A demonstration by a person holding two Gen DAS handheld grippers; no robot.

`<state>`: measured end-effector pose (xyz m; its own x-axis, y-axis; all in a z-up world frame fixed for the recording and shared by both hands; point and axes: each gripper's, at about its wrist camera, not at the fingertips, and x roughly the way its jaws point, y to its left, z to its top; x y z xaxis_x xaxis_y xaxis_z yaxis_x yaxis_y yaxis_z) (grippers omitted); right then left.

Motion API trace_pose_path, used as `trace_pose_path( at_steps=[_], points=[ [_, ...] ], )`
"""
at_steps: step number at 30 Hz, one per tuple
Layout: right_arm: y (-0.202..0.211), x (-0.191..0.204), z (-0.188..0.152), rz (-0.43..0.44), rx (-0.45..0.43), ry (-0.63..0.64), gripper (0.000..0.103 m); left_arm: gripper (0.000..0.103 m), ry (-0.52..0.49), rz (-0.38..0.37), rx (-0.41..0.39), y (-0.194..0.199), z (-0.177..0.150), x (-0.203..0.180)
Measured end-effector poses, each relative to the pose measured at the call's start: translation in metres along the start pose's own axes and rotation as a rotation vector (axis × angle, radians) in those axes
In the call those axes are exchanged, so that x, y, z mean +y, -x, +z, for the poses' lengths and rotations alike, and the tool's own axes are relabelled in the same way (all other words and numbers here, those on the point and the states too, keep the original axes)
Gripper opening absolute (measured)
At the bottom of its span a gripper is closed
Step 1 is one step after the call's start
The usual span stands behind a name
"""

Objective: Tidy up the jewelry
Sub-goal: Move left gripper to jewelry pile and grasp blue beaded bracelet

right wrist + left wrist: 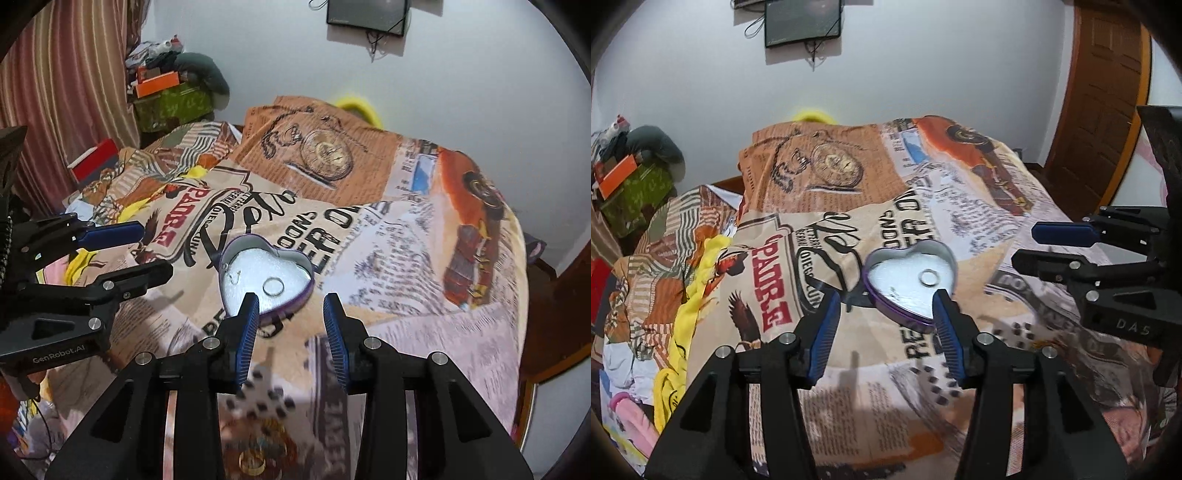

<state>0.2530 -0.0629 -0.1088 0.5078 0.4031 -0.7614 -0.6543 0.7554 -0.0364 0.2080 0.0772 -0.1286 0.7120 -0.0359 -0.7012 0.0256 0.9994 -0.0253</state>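
Ring (273, 287) inside heart-shaped tin (295, 258), just beyond both open grippers' fingertips

An open heart-shaped metal tin (266, 275) sits on a newspaper-print cloth (388, 258). In the tin lie a thin silver ring (273, 287) and, left of it, a small wire hook (235, 275).
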Motion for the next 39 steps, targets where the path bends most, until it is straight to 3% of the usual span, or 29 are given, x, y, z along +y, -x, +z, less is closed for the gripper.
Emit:
trace_pose_path(
  at_steps=[12,26,28,30,32,39],
  points=[
    [0.044,-0.006,-0.044,-0.055,-0.021,-0.04,0.033,0.052,-0.033,-0.073,0.044,0.017,-0.028,-0.041],
    [0.048,-0.013,-0.104,-0.094,0.035,-0.057,0.033,0.052,-0.124,-0.127,0.124,-0.002,-0.055,-0.087],
    [0.047,-0.015,-0.109,-0.091,0.044,-0.064,0.033,0.046,-0.135,-0.133,0.125,-0.007,-0.055,-0.093],
    [0.045,-0.018,-0.113,-0.087,0.05,-0.073,0.033,0.029,-0.153,-0.144,0.14,-0.014,-0.054,-0.098],
    [0.044,-0.02,-0.115,-0.082,0.052,-0.082,0.033,0.02,-0.169,-0.157,0.157,-0.02,-0.053,-0.103],
    [0.04,-0.023,-0.116,-0.055,0.047,-0.097,0.033,0.016,-0.232,-0.19,0.191,-0.031,-0.054,-0.117]
  ],
)
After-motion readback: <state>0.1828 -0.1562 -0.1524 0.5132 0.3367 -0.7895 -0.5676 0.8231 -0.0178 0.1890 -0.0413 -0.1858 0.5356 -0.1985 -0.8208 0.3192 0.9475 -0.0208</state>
